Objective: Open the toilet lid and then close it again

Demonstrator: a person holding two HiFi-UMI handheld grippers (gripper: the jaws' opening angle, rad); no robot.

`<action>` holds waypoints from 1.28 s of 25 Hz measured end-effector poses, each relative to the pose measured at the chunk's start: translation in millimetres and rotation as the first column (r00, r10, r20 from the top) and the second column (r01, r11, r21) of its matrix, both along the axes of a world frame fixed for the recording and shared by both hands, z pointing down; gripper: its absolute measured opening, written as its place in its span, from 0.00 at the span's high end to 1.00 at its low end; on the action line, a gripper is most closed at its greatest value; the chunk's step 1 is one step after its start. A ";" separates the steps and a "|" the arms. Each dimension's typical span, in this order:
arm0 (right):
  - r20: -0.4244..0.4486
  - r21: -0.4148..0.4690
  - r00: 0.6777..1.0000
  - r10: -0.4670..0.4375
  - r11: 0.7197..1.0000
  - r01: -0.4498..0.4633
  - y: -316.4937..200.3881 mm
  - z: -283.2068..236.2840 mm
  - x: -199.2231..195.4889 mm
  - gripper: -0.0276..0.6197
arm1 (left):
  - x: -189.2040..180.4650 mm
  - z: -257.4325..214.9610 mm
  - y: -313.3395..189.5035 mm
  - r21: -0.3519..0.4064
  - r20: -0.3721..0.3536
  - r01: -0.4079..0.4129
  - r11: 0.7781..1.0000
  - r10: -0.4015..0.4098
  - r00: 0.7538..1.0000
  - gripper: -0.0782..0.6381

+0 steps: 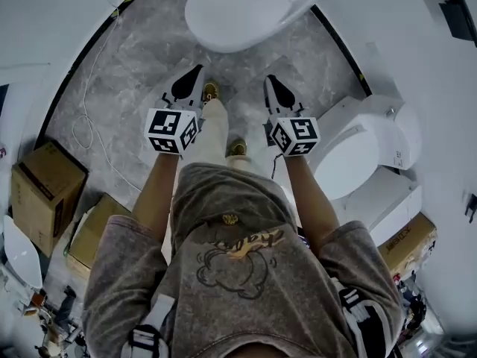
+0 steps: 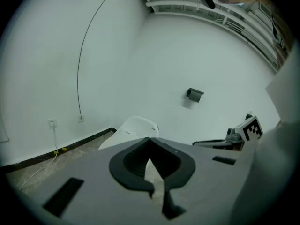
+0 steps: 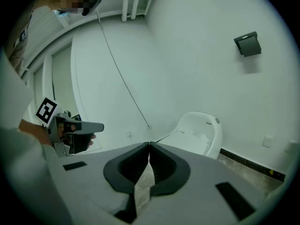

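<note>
1. At the top of the head view, ahead of the person's feet, the white oval ceramic toilet [image 1: 238, 10] stands on the grey marbled floor [image 1: 127, 73], close to the curved white wall. Its smooth white lid [image 1: 223, 6] lies flat, shut over the bowl.
2. The grey-and-black left gripper [image 1: 198, 69], with its marker cube, hangs in the air short of the toilet and well apart from it. Its jaws are pressed together with nothing between them.
3. The matching right gripper [image 1: 270, 79] hovers just beside it, pointing at the same toilet without touching it. Its jaws likewise meet and hold nothing.
4. A second white toilet [image 1: 358, 155] stands at the right, near the right forearm.
5. Brown cardboard boxes [image 1: 45, 192] sit at the left, and a thin white cable [image 1: 89, 118] trails across the floor near them.
6. A small dark box [image 3: 247, 44] is fixed high on the wall.
</note>
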State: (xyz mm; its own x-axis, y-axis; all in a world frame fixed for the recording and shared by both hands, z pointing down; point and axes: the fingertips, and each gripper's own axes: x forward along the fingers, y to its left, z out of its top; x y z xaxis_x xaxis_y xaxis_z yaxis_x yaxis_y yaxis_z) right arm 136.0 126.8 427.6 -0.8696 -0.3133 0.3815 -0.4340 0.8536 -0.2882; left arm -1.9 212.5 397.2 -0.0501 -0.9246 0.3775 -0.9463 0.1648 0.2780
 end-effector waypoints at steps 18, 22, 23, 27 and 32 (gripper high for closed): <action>-0.102 -0.107 0.993 -0.061 0.993 0.050 -55.4 320.1 -107.6 0.91 | -65.7 345.6 -88.2 -0.160 -0.056 -0.076 0.984 0.068 0.996 0.88; -0.119 -0.124 0.991 -0.060 0.991 0.045 -60.3 355.2 -116.9 0.91 | -70.3 385.3 -92.9 -0.187 -0.050 -0.088 0.978 0.080 0.996 0.88; -0.123 -0.124 0.991 -0.060 0.991 0.045 -62.5 360.4 -118.0 0.91 | -71.2 391.7 -94.2 -0.193 -0.049 -0.089 0.977 0.081 0.995 0.88; -0.127 -0.105 0.990 -0.052 0.994 0.039 -75.5 370.8 -123.5 0.91 | -77.3 404.9 -103.0 -0.190 -0.051 -0.076 0.979 0.068 0.996 0.88; -0.113 -0.096 0.993 -0.037 0.995 0.027 -83.3 369.4 -131.2 0.91 | -82.0 404.6 -107.3 -0.184 -0.048 -0.060 0.981 0.052 0.998 0.88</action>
